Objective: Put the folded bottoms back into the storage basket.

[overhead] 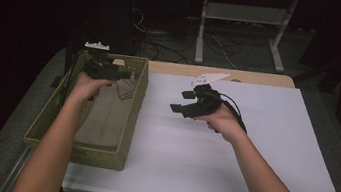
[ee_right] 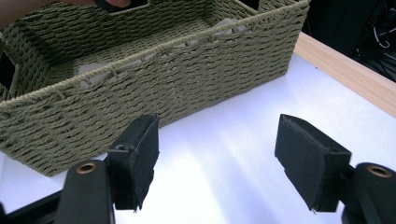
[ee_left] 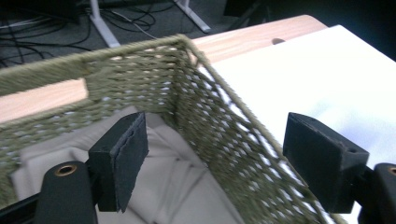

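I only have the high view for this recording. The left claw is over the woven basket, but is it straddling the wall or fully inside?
Observer: Straddling. In the left gripper view the left claw has one jaw over the beige cloth inside and one outside the woven basket, wall between them.
Operator: Touching the wall?
Observer: No, the jaws stand wide apart, clear of the weave.
Operator: And the right claw?
Observer: The right claw is open over the white table cover, aimed at the basket's long side, holding nothing.
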Available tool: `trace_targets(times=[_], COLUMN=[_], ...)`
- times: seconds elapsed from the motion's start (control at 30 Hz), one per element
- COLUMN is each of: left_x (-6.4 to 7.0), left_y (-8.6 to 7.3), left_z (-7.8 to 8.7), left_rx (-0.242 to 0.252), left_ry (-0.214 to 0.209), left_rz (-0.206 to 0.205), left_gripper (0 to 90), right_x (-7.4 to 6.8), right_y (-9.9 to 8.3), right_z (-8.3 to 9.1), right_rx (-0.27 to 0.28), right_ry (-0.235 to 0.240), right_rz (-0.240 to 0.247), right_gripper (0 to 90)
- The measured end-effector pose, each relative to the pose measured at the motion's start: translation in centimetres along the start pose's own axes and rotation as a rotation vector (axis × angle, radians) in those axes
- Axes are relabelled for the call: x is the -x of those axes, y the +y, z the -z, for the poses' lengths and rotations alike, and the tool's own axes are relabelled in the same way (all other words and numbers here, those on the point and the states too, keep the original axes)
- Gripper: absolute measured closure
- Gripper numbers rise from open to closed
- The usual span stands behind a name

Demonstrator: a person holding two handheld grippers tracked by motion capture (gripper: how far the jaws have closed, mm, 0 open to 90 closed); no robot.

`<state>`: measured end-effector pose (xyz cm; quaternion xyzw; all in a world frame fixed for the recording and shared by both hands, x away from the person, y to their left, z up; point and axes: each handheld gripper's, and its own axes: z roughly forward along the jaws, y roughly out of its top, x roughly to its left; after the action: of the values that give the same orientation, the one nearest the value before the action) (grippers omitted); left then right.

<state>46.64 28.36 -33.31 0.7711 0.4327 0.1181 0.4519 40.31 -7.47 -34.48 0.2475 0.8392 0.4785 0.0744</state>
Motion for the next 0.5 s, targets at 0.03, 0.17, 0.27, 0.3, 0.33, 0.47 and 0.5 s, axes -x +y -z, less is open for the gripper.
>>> trace_targets(times=[0.03,0.17,0.27,0.3,0.33,0.47,0.5], left_x=[0.3,1.7,2.7,3.0,3.4,4.8,5.0], left_y=[-0.1,-0.5,-0.7,-0.8,-0.9,-1.4,-1.5], left_z=[0.1,0.6,1.0,1.1,1.3,1.7,1.7], left_rx=[0.002,0.009,0.007,0.010,0.011,0.018,0.016], left_ry=[-0.005,-0.015,-0.017,-0.021,-0.028,-0.047,-0.048], left_rz=[-0.004,-0.018,-0.035,-0.038,-0.039,-0.058,-0.063], left_gripper=[21.0,18.6,16.8,16.3,15.7,13.9,13.3], right_x=[0.1,0.4,0.8,1.0,1.1,1.2,1.2], right_y=[0.0,0.0,-0.2,-0.3,-0.4,-1.1,-1.3], right_z=[0.1,0.6,1.2,1.5,1.7,2.8,3.1], right_rx=[0.001,0.014,0.024,0.030,0.034,0.048,0.053], right_ry=[0.004,0.014,0.006,0.001,-0.002,-0.020,-0.024], right_rz=[0.002,0.001,-0.004,-0.001,0.006,0.022,0.020], right_gripper=[29.1,27.6,25.2,24.3,23.4,18.7,17.5])
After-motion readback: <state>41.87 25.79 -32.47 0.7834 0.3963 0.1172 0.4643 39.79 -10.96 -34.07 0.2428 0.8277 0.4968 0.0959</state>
